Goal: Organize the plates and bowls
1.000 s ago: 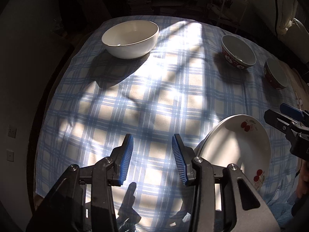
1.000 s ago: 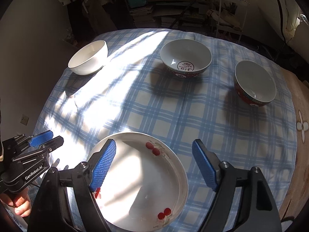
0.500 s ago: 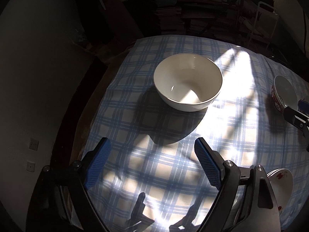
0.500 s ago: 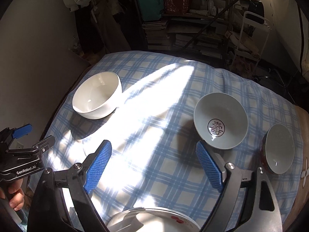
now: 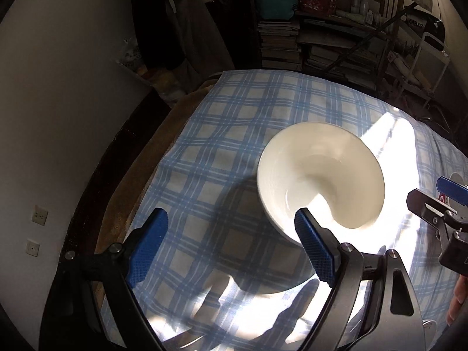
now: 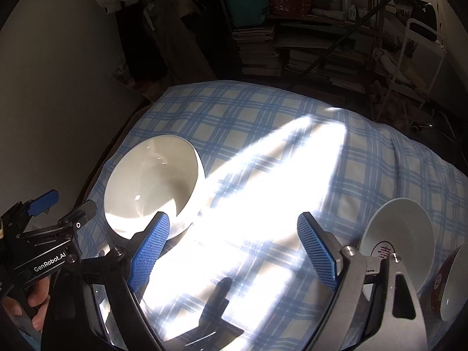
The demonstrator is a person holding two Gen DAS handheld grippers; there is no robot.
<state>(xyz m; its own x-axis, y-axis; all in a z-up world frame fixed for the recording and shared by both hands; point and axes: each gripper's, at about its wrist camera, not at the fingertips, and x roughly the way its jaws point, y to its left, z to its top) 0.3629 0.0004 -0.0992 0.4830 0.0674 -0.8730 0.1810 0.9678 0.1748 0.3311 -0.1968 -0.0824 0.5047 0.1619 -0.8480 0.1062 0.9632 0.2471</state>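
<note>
In the left wrist view, the left gripper (image 5: pixel 228 248) is hanging over the blue checked tablecloth (image 5: pixel 210 158) with its blue-padded fingers spread wide and nothing between them. The large white bowl (image 5: pixel 320 181) is sitting on the cloth just ahead of the gripper and toward its right finger, whose tip is overlapping the bowl's near wall in the picture; whether they are touching cannot be told. Farther to the right, the right gripper (image 5: pixel 438 201) is showing at the frame's edge, beside a strip of bright sunlight lying across the cloth. In the right wrist view, the right gripper (image 6: pixel 234 248) is likewise standing wide apart and empty above a sunlit patch of the tablecloth (image 6: pixel 263 122). The large white bowl (image 6: pixel 152 187) is lying ahead and to the left, just beyond the left finger. A bowl with a red character (image 6: pixel 400 239) is resting to the right, partly behind the right finger, with a red-sided bowl (image 6: pixel 452 286) just beyond it. The left gripper (image 6: pixel 61 207) is showing at far left, gripped by a hand (image 6: pixel 35 301).
</note>
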